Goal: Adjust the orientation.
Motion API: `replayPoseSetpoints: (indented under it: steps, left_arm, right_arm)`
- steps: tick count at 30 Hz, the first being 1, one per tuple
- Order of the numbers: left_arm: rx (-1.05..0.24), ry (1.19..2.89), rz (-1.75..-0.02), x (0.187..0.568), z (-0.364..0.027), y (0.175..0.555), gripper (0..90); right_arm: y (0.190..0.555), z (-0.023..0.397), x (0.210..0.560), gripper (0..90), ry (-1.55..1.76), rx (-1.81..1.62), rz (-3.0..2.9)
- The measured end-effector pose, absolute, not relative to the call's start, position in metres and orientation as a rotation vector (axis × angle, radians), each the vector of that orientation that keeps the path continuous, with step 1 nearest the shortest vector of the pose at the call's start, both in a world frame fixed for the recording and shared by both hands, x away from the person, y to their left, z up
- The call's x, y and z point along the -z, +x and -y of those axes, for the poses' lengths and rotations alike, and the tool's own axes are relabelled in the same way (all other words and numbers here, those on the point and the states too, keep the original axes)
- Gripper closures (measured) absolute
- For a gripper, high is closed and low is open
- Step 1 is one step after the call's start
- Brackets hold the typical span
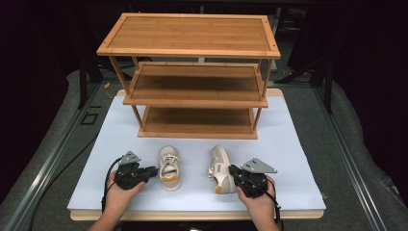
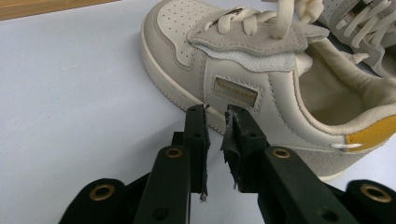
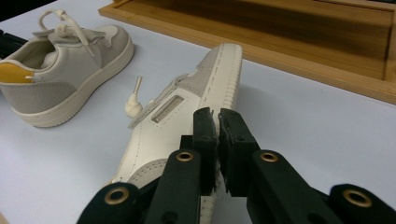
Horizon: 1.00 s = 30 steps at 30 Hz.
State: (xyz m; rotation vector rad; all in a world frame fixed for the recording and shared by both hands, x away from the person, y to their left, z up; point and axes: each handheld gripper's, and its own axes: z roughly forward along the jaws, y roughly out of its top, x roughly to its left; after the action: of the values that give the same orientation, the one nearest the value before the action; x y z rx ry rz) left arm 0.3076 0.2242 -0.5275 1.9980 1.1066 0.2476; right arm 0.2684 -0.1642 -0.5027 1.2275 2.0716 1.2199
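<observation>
Right tongs (image 3: 215,116) (grip unclear) hide tipped shoe (image 3: 187,116) heel.

A staged recording lab: a white-topped table (image 1: 293,144) ringed by black curtains (image 1: 29,72) and metal rails (image 1: 48,163)

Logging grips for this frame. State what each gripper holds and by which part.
Nothing is held. The left gripper is slightly open beside the upright shoe; the right gripper is shut, empty, over the tipped shoe.
</observation>
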Motion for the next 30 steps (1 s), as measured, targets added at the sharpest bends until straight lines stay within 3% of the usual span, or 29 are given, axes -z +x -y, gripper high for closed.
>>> replayPoseSetpoints:
  steps: [30]
  left_arm:
    - [-0.241,1.960,-1.139,0.529,-0.227,0.309,70.7]
  right_arm:
    - [0.292,0.205,0.521,88.3,1.500,-1.176,-2.003]
